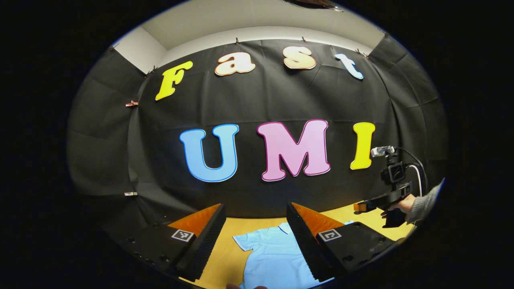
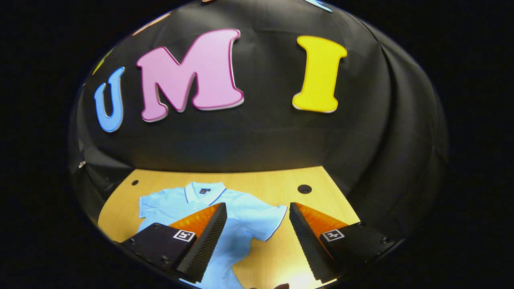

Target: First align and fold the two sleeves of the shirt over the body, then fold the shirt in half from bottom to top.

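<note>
Light blue polo shirt [image 2: 237, 224] lying flat and face up on the wooden table [image 2: 313, 176], collar [image 2: 202, 189] toward the black cloth wall at 12 o'clock, both short sleeves spread out to the sides. Neither sleeve folded yet, so judged to be at the very start: the approach before the first sleeve fold.

In the right gripper view, right gripper [image 2: 257, 233] held above the table with jaws wide apart and nothing between them; the shirt's right-hand sleeve [image 2: 267, 222] seen in the gap between the fingers, its dark-trimmed cuff pointing toward 4 o'clock. Other sleeve [image 2: 150, 206] at about 9 o'clock of the collar, lying on bare wood. Two dark round holes in the tabletop, one at 2 o'clock of the shirt, one at 10 o'clock.

In the left gripper view, left gripper [image 1: 255, 237] likewise wide open and empty, raised and looking mostly at the wall, with the shirt [image 1: 273, 257] low in the view at 6 o'clock and one sleeve [image 1: 245, 242] showing between the fingers. Farther off at 3 o'clock, the other gripper [image 1: 361, 206] held up in a hand [image 1: 403, 204] with a grey sleeve cuff, clear of the table.

Next move, as a judgement: lowering each gripper to a sleeve edge, pinching only the top layer of cloth near the cuff, then carrying it inward over the body so both sleeves line up. Risk of snagging the body fabric as well.
</note>
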Tool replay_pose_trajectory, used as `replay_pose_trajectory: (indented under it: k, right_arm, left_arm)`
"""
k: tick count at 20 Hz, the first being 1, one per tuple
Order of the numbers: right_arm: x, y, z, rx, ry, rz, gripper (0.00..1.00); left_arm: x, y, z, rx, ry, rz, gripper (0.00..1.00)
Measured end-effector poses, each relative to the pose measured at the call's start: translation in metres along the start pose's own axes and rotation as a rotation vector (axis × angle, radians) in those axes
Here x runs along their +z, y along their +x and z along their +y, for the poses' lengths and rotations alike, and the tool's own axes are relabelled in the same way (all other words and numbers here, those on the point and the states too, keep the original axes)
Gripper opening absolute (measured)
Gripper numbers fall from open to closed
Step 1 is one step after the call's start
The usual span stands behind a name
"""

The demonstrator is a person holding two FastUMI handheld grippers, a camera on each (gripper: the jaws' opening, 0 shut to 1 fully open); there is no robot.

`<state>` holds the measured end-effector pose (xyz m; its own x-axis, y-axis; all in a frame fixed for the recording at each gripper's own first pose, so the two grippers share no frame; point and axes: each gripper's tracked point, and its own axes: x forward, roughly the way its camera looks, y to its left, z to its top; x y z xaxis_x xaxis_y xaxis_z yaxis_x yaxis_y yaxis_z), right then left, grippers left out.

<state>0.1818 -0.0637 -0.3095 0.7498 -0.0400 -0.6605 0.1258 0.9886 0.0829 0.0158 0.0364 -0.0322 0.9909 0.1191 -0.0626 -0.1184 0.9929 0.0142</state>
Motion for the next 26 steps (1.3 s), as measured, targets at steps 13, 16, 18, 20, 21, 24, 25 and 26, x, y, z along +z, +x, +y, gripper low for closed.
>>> replay_pose_trajectory:
  k: [13, 16, 18, 20, 21, 24, 25, 26]
  right_arm:
    - [-0.121, 0.152, -0.047, -0.134, 0.138, 0.352, 0.99]
    - [-0.131, 0.160, -0.051, -0.138, 0.134, 0.383, 0.99]
    - [-0.129, 0.164, -0.051, -0.132, 0.128, 0.376, 0.99]
    - [-0.130, 0.164, -0.051, -0.136, 0.101, 0.386, 0.97]
    - [-0.129, 0.163, -0.052, -0.138, 0.076, 0.384, 0.94]
    - [-0.130, 0.167, -0.042, -0.116, 0.057, 0.382, 0.81]
    - [-0.129, 0.166, -0.039, -0.114, 0.053, 0.380, 0.72]
    - [-0.129, 0.167, -0.037, -0.111, 0.052, 0.381, 0.66]
  left_arm:
    - [-0.028, -0.013, 0.006, 0.110, 0.031, 0.105, 0.96]
    - [-0.032, -0.015, 0.008, 0.121, 0.030, 0.121, 0.96]
    - [-0.032, -0.017, 0.010, 0.125, 0.034, 0.122, 0.96]
    - [-0.032, -0.018, 0.011, 0.129, 0.038, 0.125, 0.96]
    - [-0.034, -0.018, 0.012, 0.132, 0.038, 0.127, 0.96]
    - [-0.037, -0.018, 0.014, 0.138, 0.040, 0.136, 0.96]
    - [-0.038, -0.018, 0.015, 0.140, 0.041, 0.138, 0.96]
    - [-0.039, -0.019, 0.016, 0.142, 0.042, 0.142, 0.96]
